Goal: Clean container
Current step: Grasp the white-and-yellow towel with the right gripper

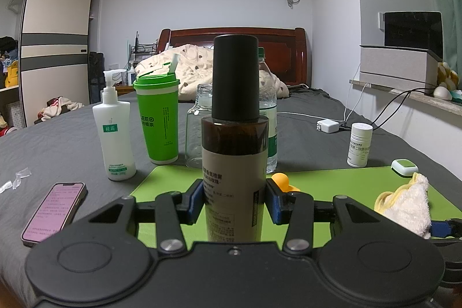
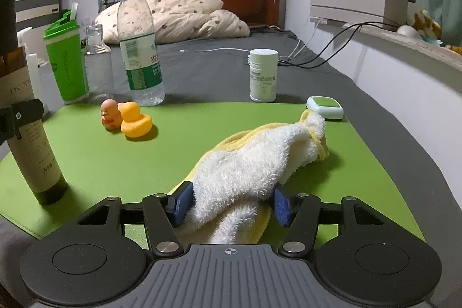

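Observation:
A brown bottle (image 1: 234,163) with a black cap and a beige label stands upright on the green mat (image 1: 332,181). My left gripper (image 1: 235,201) is shut on its lower body, blue pads pressed against both sides. The right wrist view shows the same bottle (image 2: 29,140) at the far left, resting on the mat (image 2: 115,163). A fluffy white cloth with yellow edging (image 2: 254,158) lies on the mat. Its near end is bunched between the pads of my right gripper (image 2: 231,207), which is shut on it. The cloth (image 1: 407,204) also shows at the right of the left wrist view.
Behind the mat stand a white pump bottle (image 1: 115,129), a green cup (image 1: 157,117), a clear glass bottle (image 1: 196,129), a water bottle (image 2: 140,48) and a white pill bottle (image 2: 262,74). Two toy ducks (image 2: 135,120) and a small white-green box (image 2: 324,107) sit on the mat. A phone (image 1: 55,212) lies at the left.

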Motion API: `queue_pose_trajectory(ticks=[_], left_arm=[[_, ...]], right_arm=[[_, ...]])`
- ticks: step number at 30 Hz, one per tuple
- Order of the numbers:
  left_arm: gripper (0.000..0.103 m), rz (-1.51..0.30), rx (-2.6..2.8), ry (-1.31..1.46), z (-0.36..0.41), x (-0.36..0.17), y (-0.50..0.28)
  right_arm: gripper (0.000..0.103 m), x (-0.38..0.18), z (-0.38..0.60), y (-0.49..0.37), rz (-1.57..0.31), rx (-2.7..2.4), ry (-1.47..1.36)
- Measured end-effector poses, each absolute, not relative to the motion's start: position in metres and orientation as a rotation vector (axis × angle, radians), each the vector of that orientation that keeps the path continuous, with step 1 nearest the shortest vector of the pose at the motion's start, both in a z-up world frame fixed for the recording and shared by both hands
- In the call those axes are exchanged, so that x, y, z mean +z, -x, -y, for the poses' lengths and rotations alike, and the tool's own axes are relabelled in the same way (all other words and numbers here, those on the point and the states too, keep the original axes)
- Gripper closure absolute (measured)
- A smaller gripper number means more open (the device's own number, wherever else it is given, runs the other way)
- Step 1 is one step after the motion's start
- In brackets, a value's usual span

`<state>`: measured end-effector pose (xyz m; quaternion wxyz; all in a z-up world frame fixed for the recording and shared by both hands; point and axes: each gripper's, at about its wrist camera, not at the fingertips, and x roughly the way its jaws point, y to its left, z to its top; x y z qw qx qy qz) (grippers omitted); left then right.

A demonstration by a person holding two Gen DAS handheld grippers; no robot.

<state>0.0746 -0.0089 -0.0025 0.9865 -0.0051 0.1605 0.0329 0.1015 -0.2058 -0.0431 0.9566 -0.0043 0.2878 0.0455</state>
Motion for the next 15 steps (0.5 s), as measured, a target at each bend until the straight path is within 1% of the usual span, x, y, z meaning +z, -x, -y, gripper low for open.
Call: queue_pose_trajectory(ticks=[2,6,8,9,10,11,15], left_arm=[[0.060,-0.323,0.065,0.009,0.0078,-0.0027,-0.0746],[0.060,-0.324,0.065,0.009,0.0075,-0.0027,-0.0744],[0.060,-0.325,0.065,0.010,0.0068,-0.0027,-0.0741],[0.060,-0.325,0.064,0.009,0.0069,-0.0028,-0.0741],[0.060,-0.325,0.064,0.008,0.0069,-0.0028,-0.0739],[0.060,-0.325,0.063,0.008,0.0068,-0.0028,-0.0736],[0.060,-0.324,0.064,0.008,0.0070,-0.0035,-0.0731]], right_arm=[[0.055,-0.0425,0.2060,-0.1010,-0.584,0.096,0.011],[0.062,-0.0407,0.2062,-0.0992,-0.578,0.105,0.020],[0.072,-0.0399,0.2062,-0.0983,-0.575,0.110,0.025],[0.074,-0.0394,0.2063,-0.0979,-0.574,0.112,0.027],[0.083,-0.0390,0.2063,-0.0974,-0.572,0.115,0.030],[0.087,-0.0389,0.2060,-0.0969,-0.570,0.117,0.032],[0.090,-0.0388,0.2054,-0.0935,-0.550,0.130,0.030]])
